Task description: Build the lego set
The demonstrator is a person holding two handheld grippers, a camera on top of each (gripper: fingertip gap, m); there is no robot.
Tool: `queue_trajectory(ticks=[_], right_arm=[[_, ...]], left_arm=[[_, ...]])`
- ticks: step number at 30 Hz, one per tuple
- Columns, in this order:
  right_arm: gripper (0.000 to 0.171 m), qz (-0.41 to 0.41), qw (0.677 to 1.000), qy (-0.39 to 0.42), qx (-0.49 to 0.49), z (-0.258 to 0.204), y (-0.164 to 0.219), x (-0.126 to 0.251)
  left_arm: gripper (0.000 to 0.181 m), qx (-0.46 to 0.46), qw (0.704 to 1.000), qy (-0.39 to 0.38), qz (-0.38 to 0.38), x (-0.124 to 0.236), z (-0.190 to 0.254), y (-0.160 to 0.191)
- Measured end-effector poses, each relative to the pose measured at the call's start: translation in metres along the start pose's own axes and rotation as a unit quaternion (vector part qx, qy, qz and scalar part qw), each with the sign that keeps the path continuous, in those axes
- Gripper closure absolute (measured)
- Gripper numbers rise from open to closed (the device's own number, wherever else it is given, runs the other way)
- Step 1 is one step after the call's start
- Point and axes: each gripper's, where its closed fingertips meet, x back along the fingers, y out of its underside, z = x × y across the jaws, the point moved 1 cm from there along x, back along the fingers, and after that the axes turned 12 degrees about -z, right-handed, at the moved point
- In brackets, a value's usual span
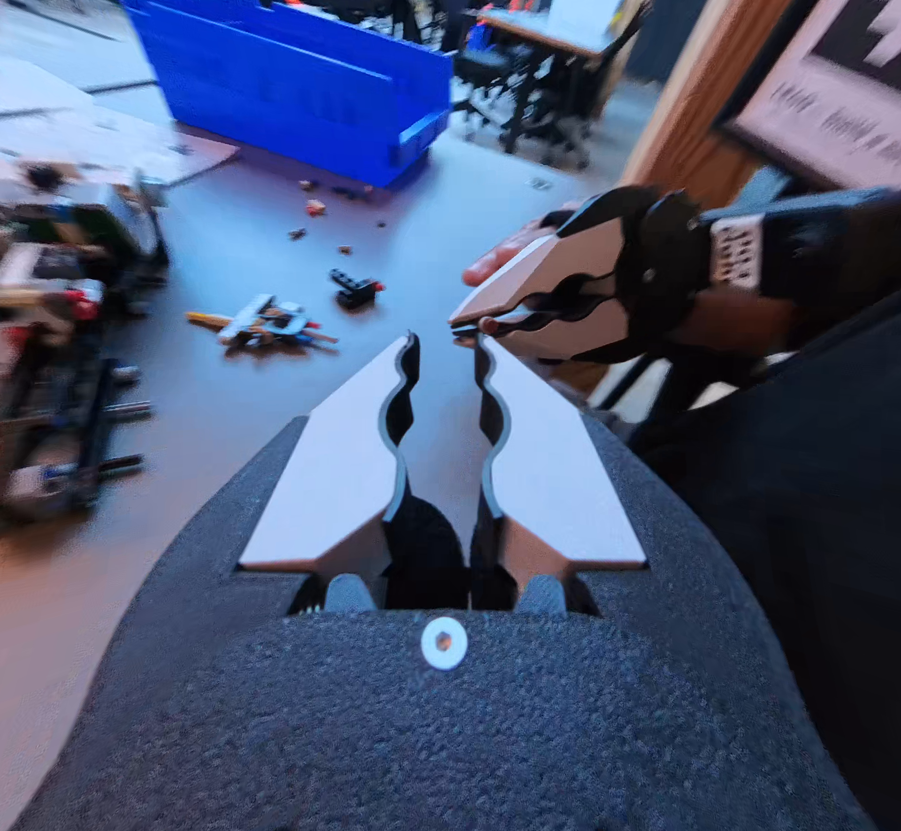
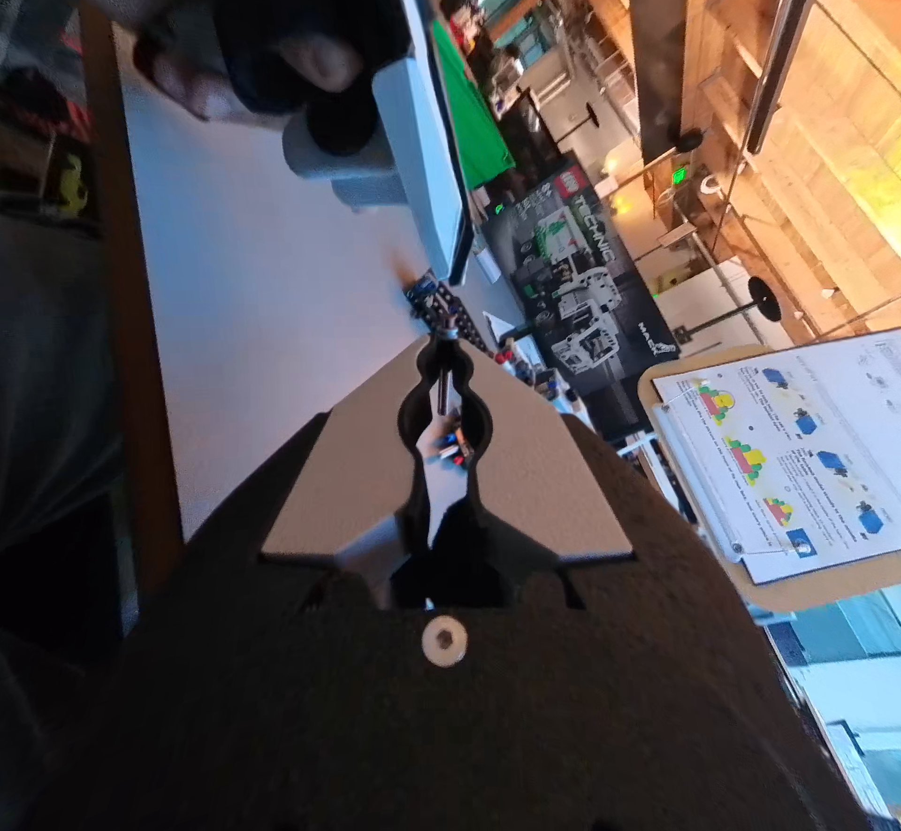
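**Right gripper pinches a small axle; left gripper hangs empty over the table**

Nearest in the left wrist view, the left gripper (image 1: 446, 344) has its fingers spread with nothing between them, above the pale table (image 1: 234, 417). Just past its tips, the right gripper (image 1: 465, 327) comes in from the right, a hand (image 1: 502, 252) around it, fingertips pressed together.

In the right wrist view, that same gripper is clenched on a thin dark axle piece (image 2: 443, 391) lying lengthwise in the wavy gap, a small ring at its far end beside the tips. Just beyond lies a black studded beam (image 2: 441, 303) on the table.

Farther out in the left wrist view, a partly built grey and tan lego assembly (image 1: 265, 322) lies flat, a small black sub-assembly (image 1: 356, 291) near it, and loose small bricks (image 1: 316, 208) scattered beyond. Behind them stands a blue bin (image 1: 292, 76); its contents are hidden by its wall.

In the right wrist view, the dark lego box (image 2: 575, 295) stands at the table's far edge, and an instruction sheet (image 2: 799, 447) on a board sits to the right.
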Motion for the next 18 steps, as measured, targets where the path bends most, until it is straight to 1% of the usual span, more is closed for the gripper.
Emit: queue_trajectory(ticks=[2,3,6,9,11,13,14,16,18], right_arm=[[0.168,0.006,1.000,0.012,-0.008,0.007,0.001,0.001],[0.168,-0.002,1.000,0.014,-0.014,0.009,0.005,0.000],[0.168,-0.021,0.999,0.029,-0.008,0.014,0.013,-0.003],[0.168,-0.044,0.998,0.037,0.021,0.014,0.021,-0.011],[0.168,-0.054,0.997,0.048,0.026,0.020,0.028,-0.015],[0.168,-0.070,0.996,0.047,0.035,0.023,0.038,-0.020],[0.168,-0.073,0.995,0.046,0.046,0.024,0.042,-0.021],[0.168,-0.083,0.993,0.051,0.069,0.026,0.052,-0.024],[0.168,-0.090,0.992,0.049,0.068,0.029,0.060,-0.028]], left_arm=[[0.158,0.038,0.997,0.061,0.015,-0.001,0.004,-0.005],[0.158,0.046,0.996,0.072,0.022,-0.002,0.004,-0.008],[0.157,0.045,0.996,0.072,0.028,-0.010,0.001,-0.014],[0.159,0.039,0.997,0.073,0.004,-0.026,-0.002,-0.016],[0.163,0.039,0.997,0.066,-0.015,-0.039,-0.008,-0.015],[0.169,0.049,0.997,0.065,-0.020,-0.048,-0.016,-0.017],[0.178,0.052,0.996,0.071,-0.015,-0.051,-0.017,-0.019],[0.178,0.061,0.995,0.077,-0.023,-0.059,-0.022,-0.021],[0.177,0.062,0.995,0.074,-0.034,-0.067,-0.028,-0.023]])
